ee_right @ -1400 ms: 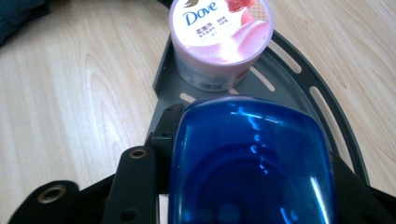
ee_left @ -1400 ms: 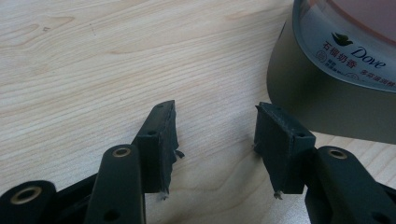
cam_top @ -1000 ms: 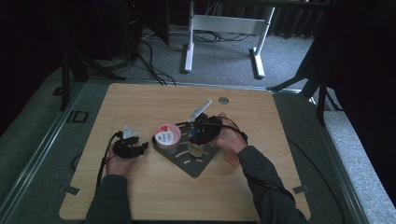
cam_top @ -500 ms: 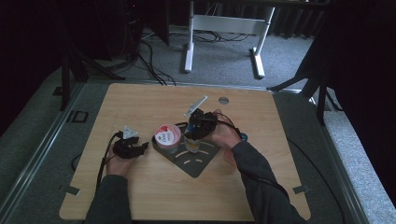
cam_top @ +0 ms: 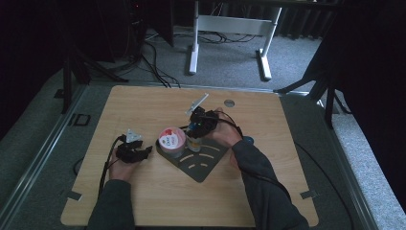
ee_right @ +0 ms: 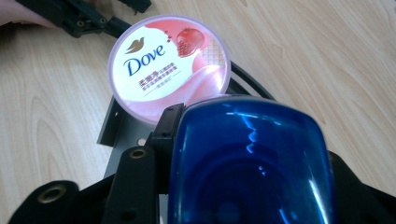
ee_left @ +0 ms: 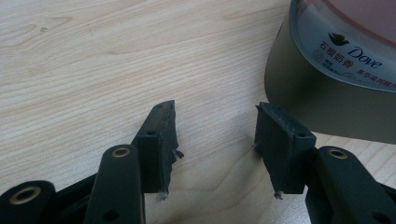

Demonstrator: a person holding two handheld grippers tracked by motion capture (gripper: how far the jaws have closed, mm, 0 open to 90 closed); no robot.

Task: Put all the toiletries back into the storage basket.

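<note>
Your table carries a dark grey slotted plate under your right gripper. On that plate the pink-lidded Dove tub stands just beyond and left of that gripper's tips. A blue-capped container sits clamped between its jaws. Your left gripper rests spread and empty, the tub just ahead to its right.

"Dove" with a dove logo reads on the tub's lid and again on the tub's side band, alongside small Chinese print too fine to read reliably.
</note>
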